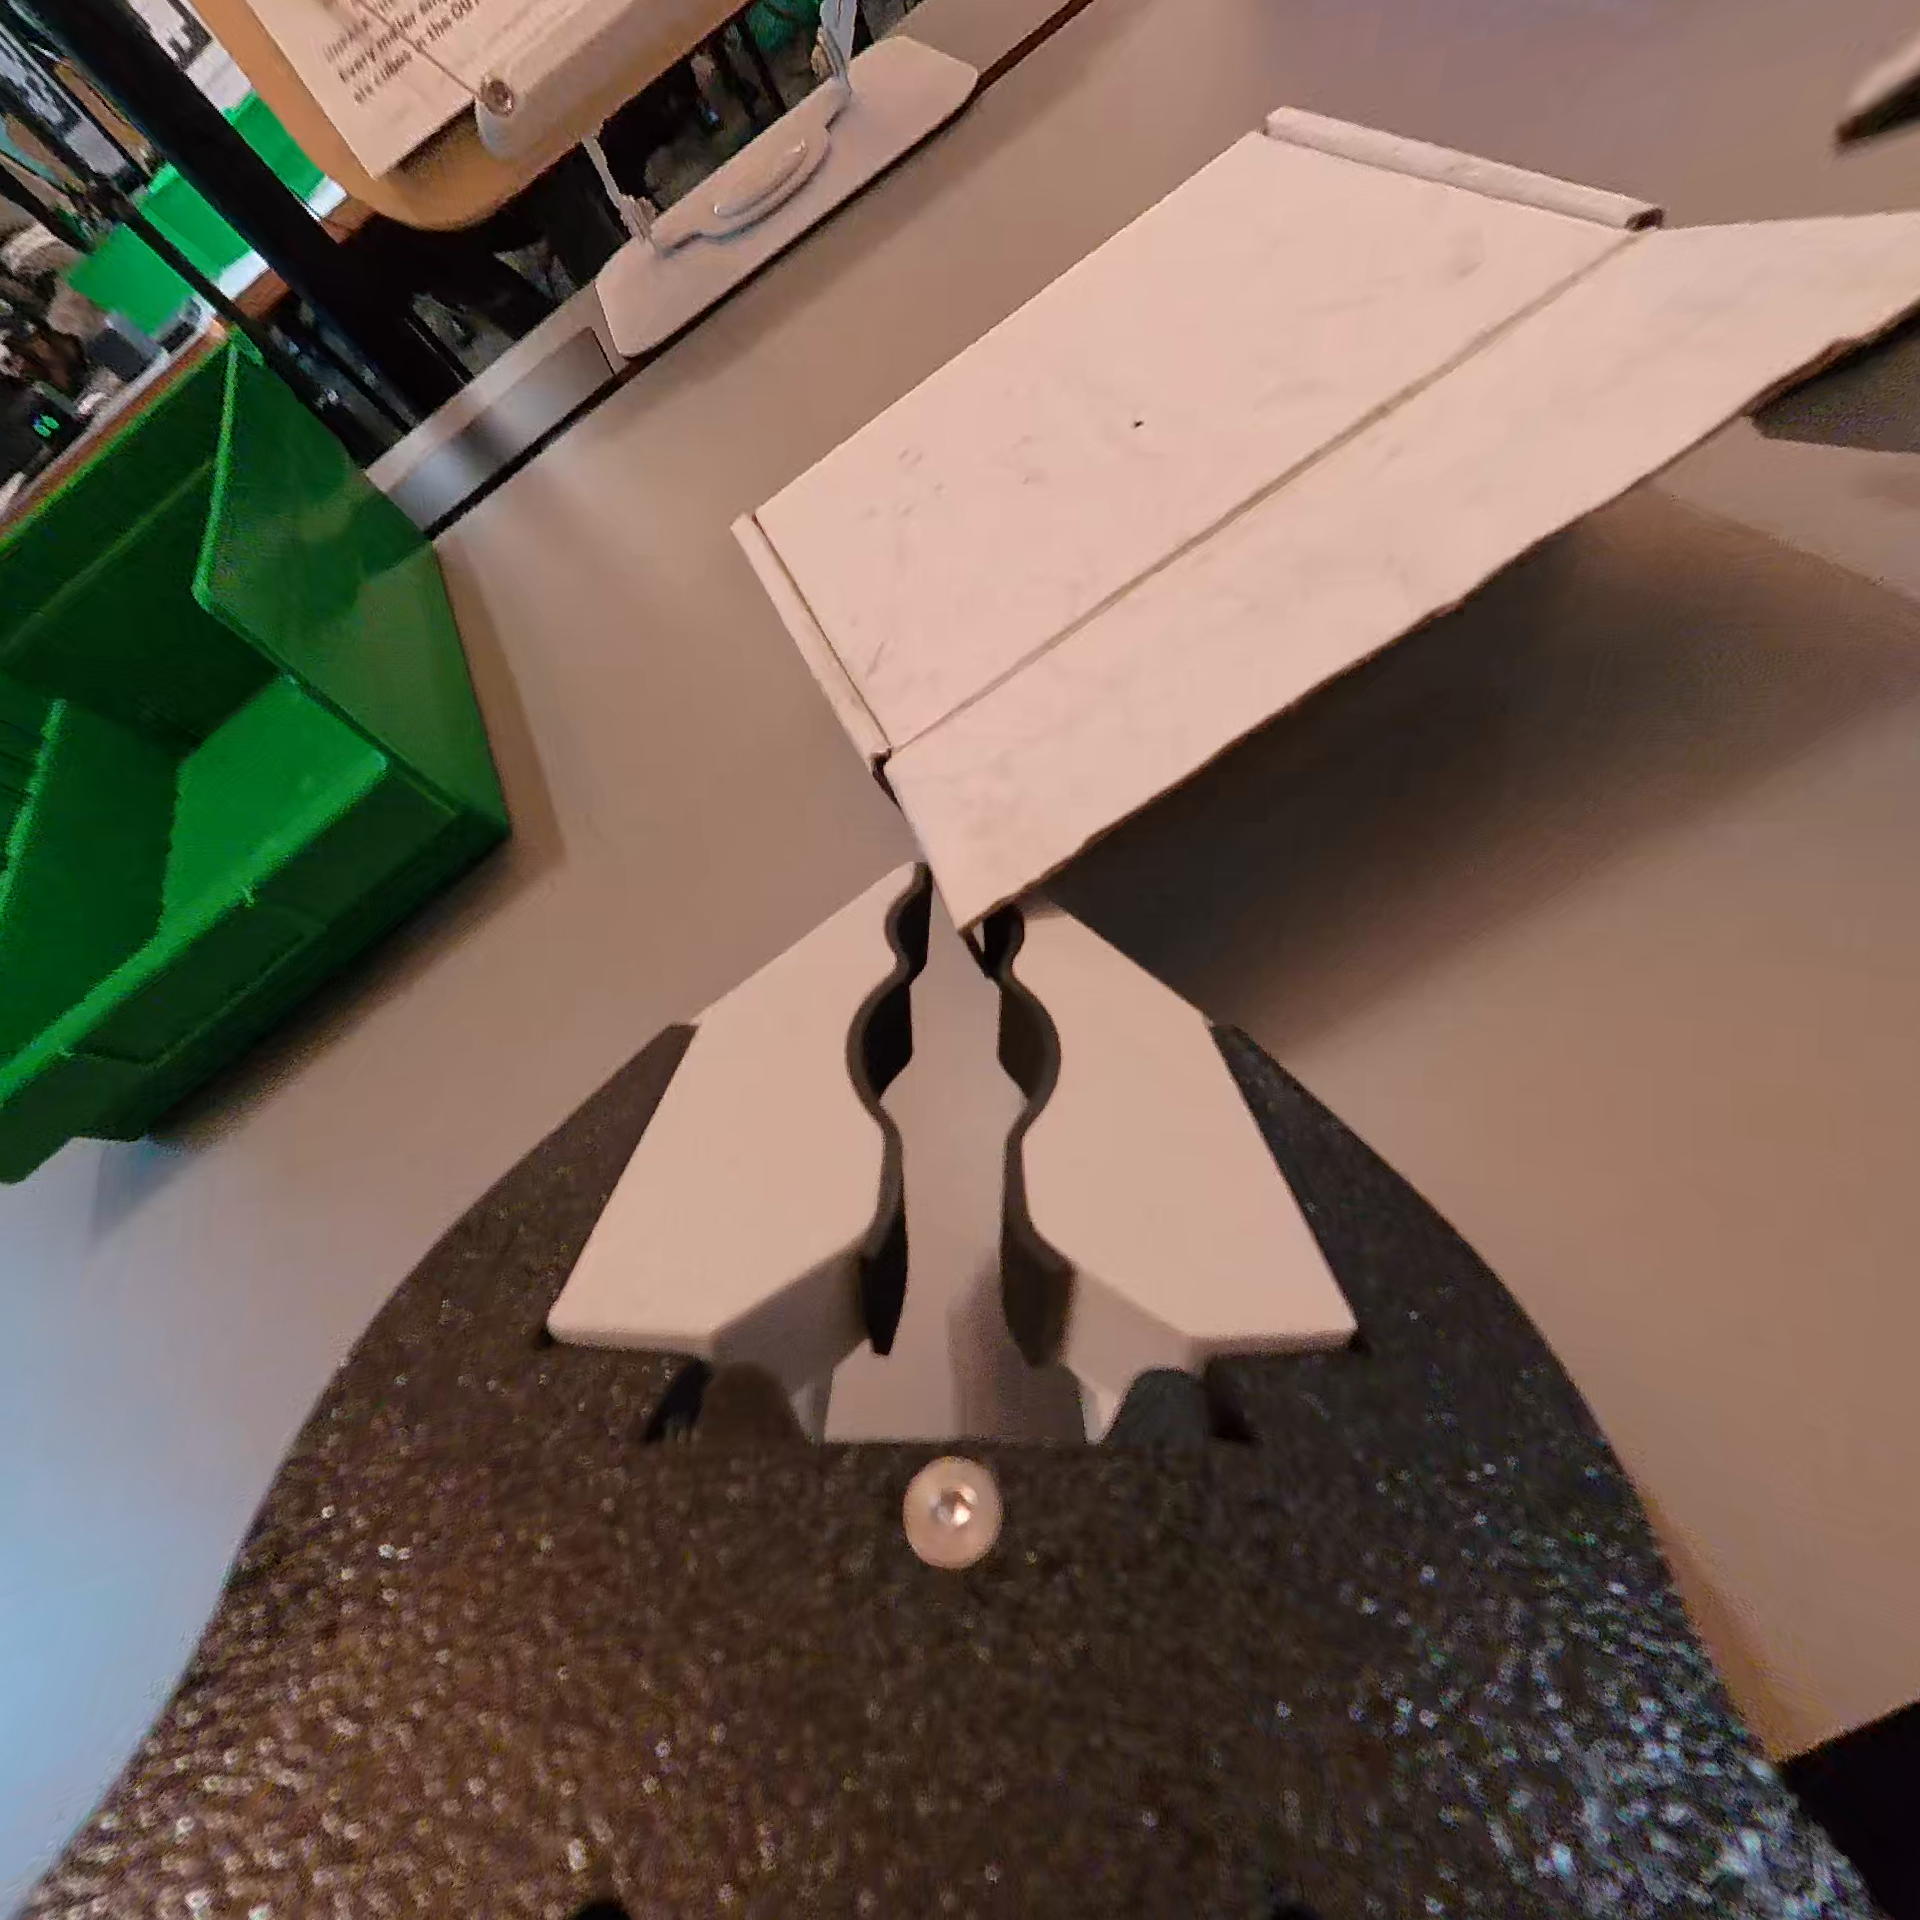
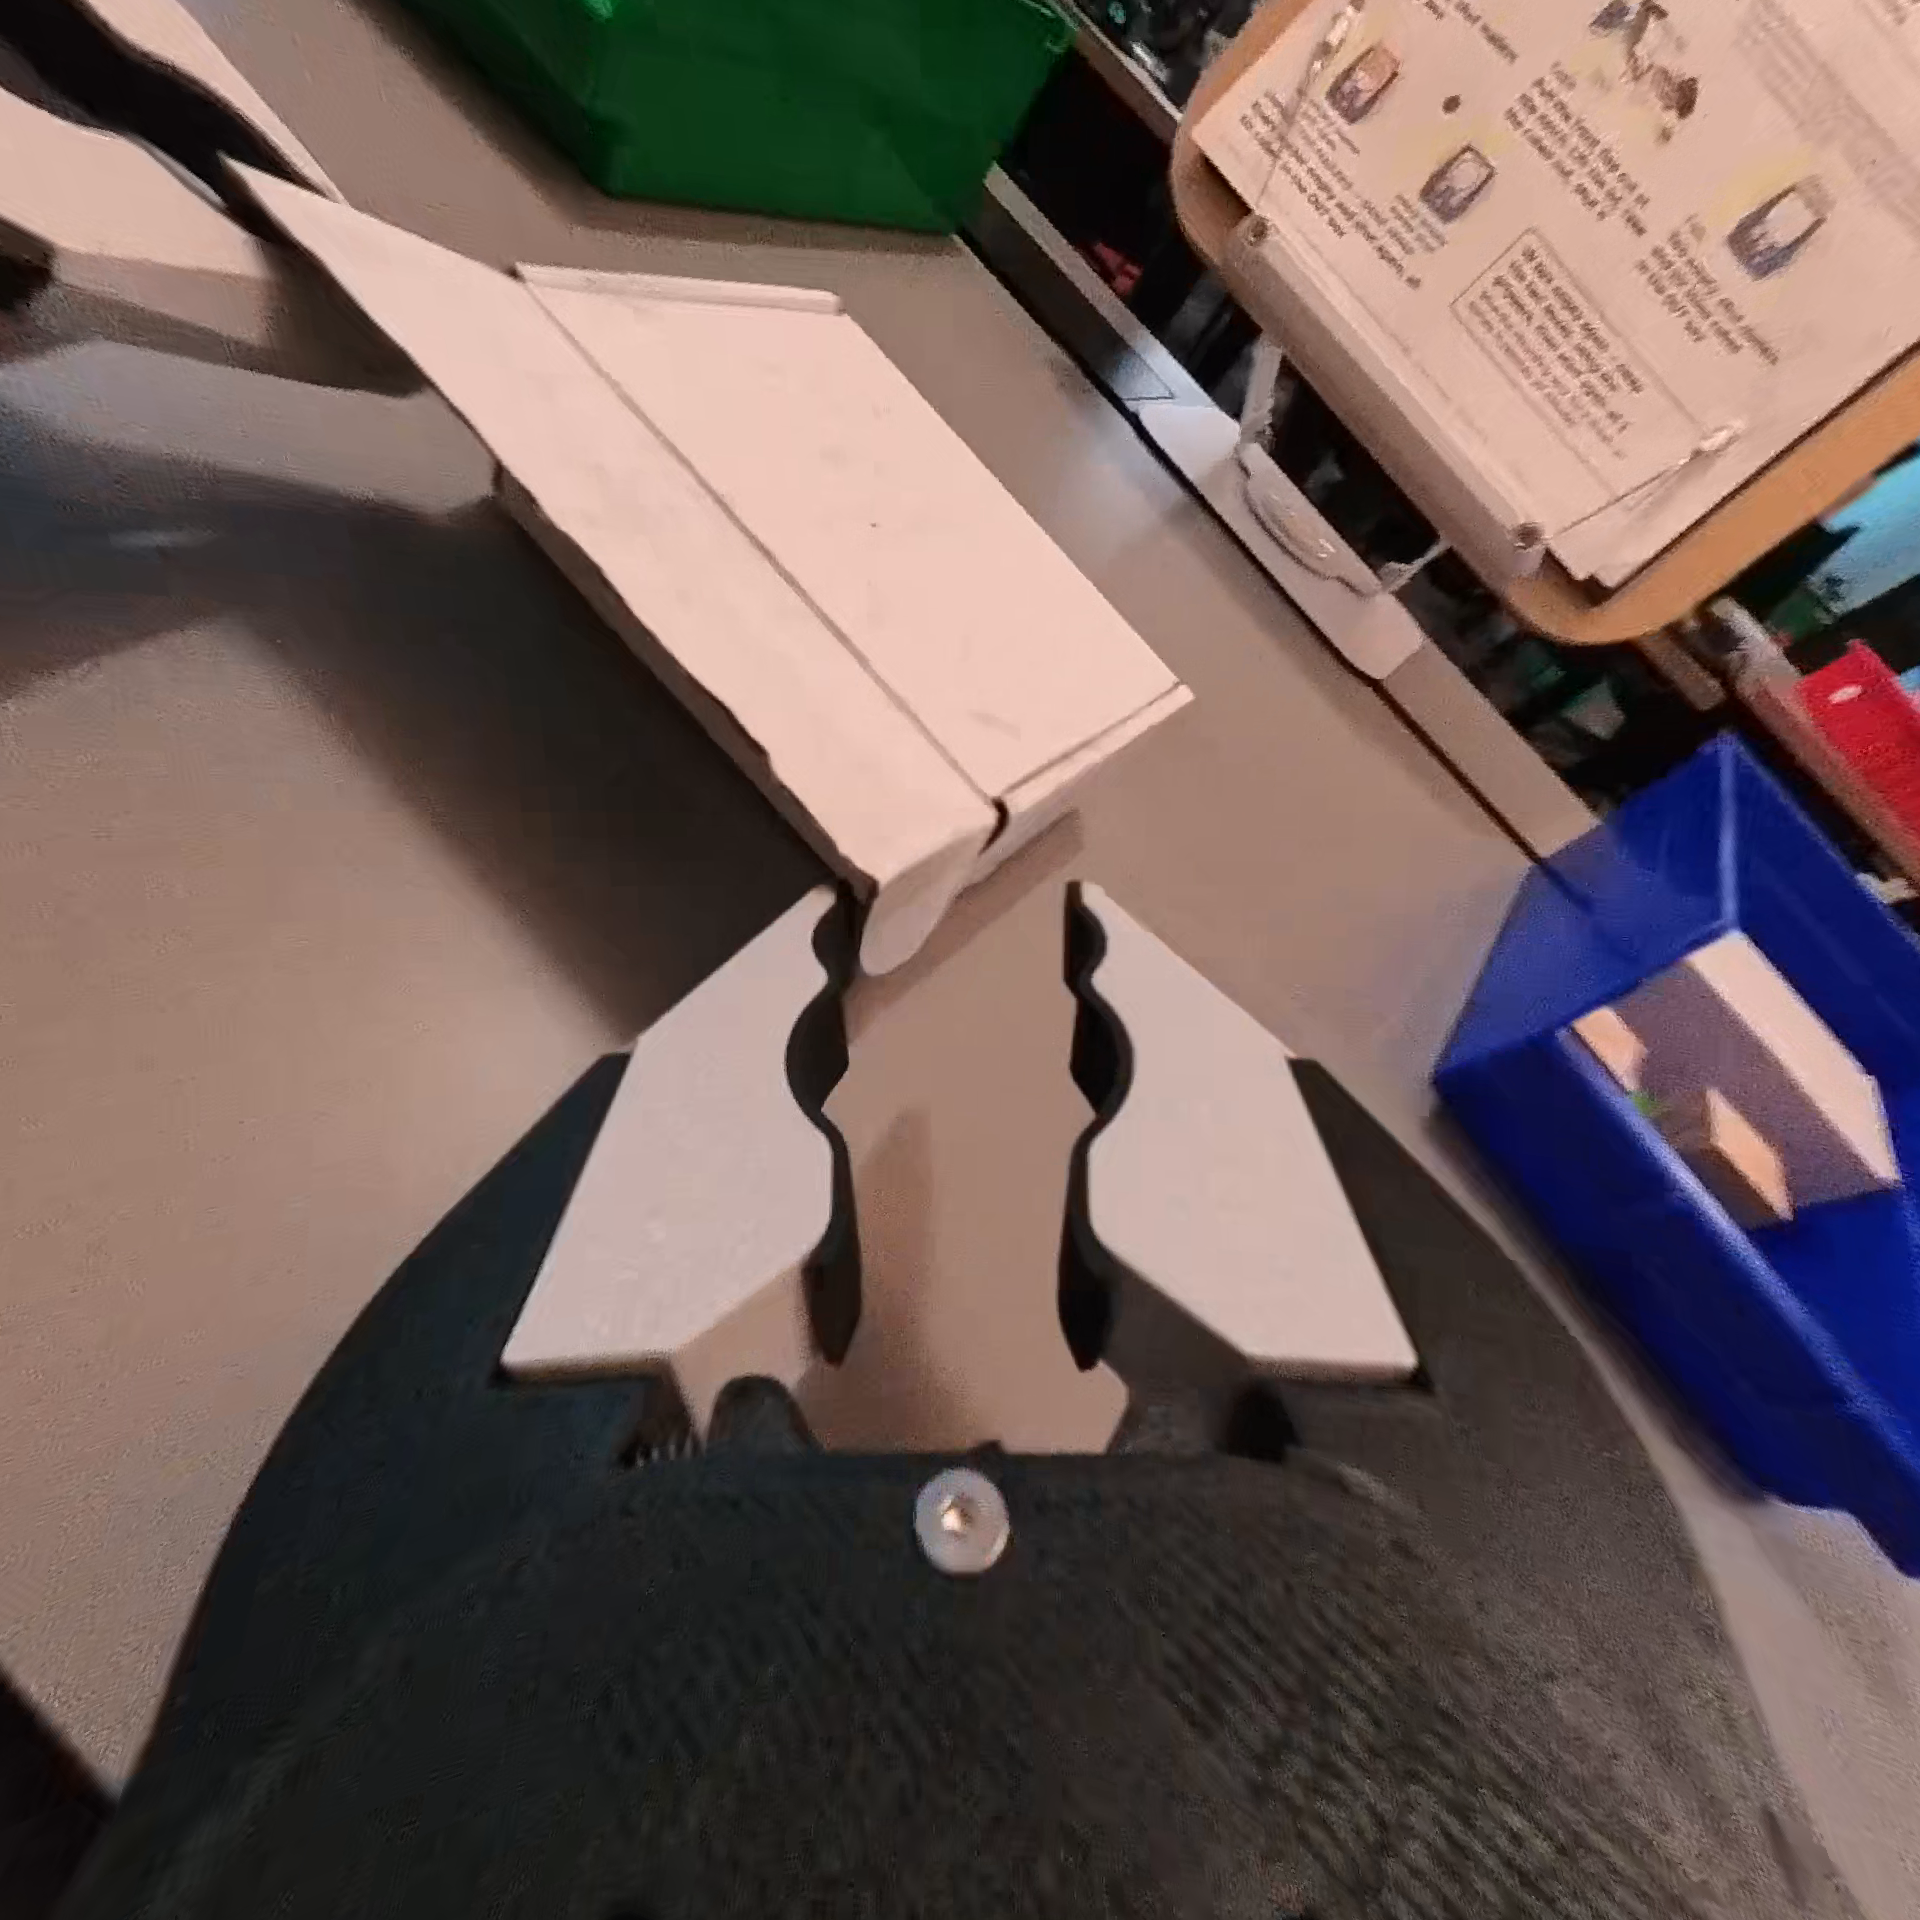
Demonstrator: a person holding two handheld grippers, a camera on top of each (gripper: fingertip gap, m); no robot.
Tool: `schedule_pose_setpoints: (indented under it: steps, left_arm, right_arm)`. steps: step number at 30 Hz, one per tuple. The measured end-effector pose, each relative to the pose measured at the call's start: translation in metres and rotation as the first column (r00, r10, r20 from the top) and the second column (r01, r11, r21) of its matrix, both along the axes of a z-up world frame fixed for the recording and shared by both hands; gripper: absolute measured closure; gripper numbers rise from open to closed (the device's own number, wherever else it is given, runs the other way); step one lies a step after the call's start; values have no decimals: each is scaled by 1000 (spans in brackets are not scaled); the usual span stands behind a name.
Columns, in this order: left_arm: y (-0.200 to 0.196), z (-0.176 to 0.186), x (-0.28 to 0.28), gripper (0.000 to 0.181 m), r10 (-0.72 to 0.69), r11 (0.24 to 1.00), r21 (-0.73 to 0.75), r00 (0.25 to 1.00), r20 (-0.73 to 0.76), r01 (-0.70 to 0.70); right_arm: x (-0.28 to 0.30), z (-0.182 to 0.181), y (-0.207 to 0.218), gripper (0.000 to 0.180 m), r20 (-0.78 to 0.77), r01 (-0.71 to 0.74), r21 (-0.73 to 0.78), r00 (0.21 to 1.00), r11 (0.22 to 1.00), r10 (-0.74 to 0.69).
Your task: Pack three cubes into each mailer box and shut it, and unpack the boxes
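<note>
A white cardboard mailer box [image 1: 1143,447] fills the middle of the left wrist view, with its top panel and folded front flap [image 1: 1403,540] raised above the grey table. My left gripper [image 1: 971,920] is shut on the near corner of that flap. In the right wrist view the same box [image 2: 862,520] lies ahead. My right gripper [image 2: 956,904] is open, and the box's near corner touches its left fingertip [image 2: 826,920]. Wooden cubes [image 2: 1745,1153] lie in a blue bin [image 2: 1621,1309] at the right. What is inside the box is hidden.
A green bin [image 1: 270,748] stands on the table at the left, and it also shows at the top of the right wrist view [image 2: 748,94]. An instruction board on a white stand [image 2: 1610,260] stands at the table's far edge. Another white cardboard piece [image 2: 114,208] lies at the upper left.
</note>
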State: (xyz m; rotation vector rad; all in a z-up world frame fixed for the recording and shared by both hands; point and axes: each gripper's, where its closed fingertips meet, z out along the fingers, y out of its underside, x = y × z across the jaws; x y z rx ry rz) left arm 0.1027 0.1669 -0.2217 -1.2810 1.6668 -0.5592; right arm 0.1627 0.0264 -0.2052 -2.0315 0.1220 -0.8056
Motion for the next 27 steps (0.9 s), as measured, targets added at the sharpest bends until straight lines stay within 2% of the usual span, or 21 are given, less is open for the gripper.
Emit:
schedule_pose_setpoints:
  steps: [4,7,14,20,24,26,27]
  left_arm:
    - [-6,-4,3,171,-25,1000,-16,1000,-11,25]
    - [-7,-4,0,162,-31,1000,-3,999,-9,31]
    - [-13,-8,-9,168,-58,998,-2,997,-55,58]
    - [-15,-7,3,170,-75,975,-212,996,-42,65]
    - [0,-13,10,173,-39,979,-203,996,-85,21]
    - [0,-14,12,173,-50,976,-218,995,-83,30]
    - [1,-14,13,173,-46,975,-219,996,-82,26]
  right_arm:
    - [-4,-3,-2,172,-23,8,-5,1000,1000,-8]
    - [2,-8,-3,173,-43,33,-5,999,999,-33]
    - [3,-7,1,175,-128,15,51,992,999,-8]
    - [4,-7,6,172,-320,-15,112,946,994,51]
    - [-7,-16,15,163,-461,-151,106,869,983,183]
    - [-16,-16,14,127,-505,-233,98,826,968,250]
    - [-18,-9,13,119,-528,-240,131,804,962,273]
